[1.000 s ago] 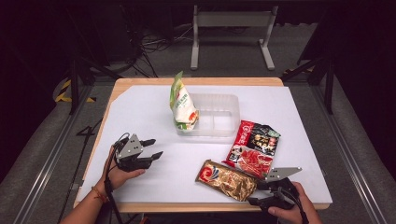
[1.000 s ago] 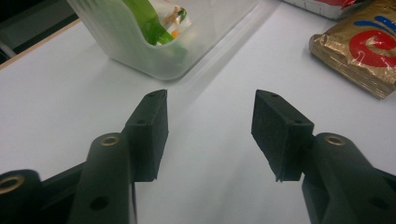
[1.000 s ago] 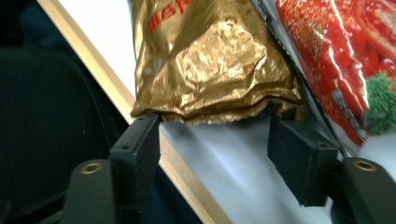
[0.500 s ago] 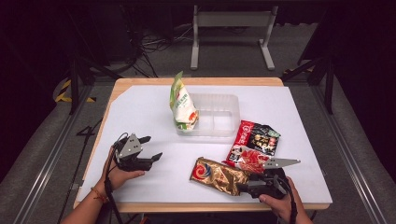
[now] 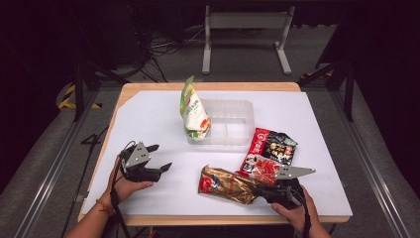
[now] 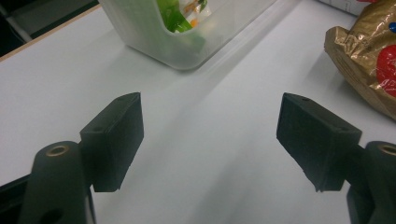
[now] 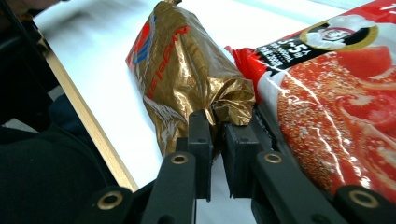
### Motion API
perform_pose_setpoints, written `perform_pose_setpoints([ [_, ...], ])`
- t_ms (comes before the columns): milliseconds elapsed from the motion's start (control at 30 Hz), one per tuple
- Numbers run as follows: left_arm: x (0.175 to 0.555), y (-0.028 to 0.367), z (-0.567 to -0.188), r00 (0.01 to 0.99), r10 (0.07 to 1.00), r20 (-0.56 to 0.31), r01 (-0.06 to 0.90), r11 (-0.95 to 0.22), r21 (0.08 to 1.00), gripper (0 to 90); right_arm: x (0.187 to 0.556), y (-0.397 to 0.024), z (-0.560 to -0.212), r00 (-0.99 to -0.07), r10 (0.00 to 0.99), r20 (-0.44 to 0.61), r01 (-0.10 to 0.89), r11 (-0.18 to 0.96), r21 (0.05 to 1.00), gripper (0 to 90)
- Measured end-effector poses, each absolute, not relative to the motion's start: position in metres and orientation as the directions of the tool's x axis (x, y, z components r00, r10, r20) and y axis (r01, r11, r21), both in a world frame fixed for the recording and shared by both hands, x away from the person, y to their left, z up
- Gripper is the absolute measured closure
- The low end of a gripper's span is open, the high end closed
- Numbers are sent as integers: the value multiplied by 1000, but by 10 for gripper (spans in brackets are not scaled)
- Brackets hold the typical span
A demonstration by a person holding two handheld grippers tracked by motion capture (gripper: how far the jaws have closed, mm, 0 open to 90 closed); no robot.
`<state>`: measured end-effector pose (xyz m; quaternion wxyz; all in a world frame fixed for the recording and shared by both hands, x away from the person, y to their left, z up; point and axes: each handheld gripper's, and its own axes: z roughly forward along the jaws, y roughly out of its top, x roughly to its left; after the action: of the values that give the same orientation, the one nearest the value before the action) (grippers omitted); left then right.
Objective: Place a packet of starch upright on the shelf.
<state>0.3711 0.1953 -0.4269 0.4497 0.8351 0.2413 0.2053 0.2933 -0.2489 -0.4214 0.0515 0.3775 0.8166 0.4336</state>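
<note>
A gold snack bag lies near the table's front edge. My right gripper is shut on its crimped right end; its jaws have just been closing. In the right gripper view the pads pinch the gold bag's foil tail, with a red noodle packet lying against it. My left gripper rests at the front left, open with nothing between its jaws, which have just been opening. From the left gripper view, bare white table lies ahead and the gold bag is at the right.
A clear plastic tray stands at the table's middle back, with a green and white bag upright in its left end. The red noodle packet lies in front of the tray at the right. The wooden table edge runs just before both hands.
The right gripper moved left to the gold bag and closed on its end; the bag shifted slightly left. The left gripper's jaws spread wider while the hand stayed put.
</note>
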Motion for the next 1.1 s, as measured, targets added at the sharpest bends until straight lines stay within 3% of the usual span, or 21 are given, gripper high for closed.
perform_pose_setpoints([
  [733,370,201,-424,782,610,128,207,-448,869,175,324,-235,-362,-794,581,178,388,261,884,876],
  [1100,370,209,-426,773,626,108,232,-437,869,165,337,-238,-329,-795,606,41,248,263,932,876],
])
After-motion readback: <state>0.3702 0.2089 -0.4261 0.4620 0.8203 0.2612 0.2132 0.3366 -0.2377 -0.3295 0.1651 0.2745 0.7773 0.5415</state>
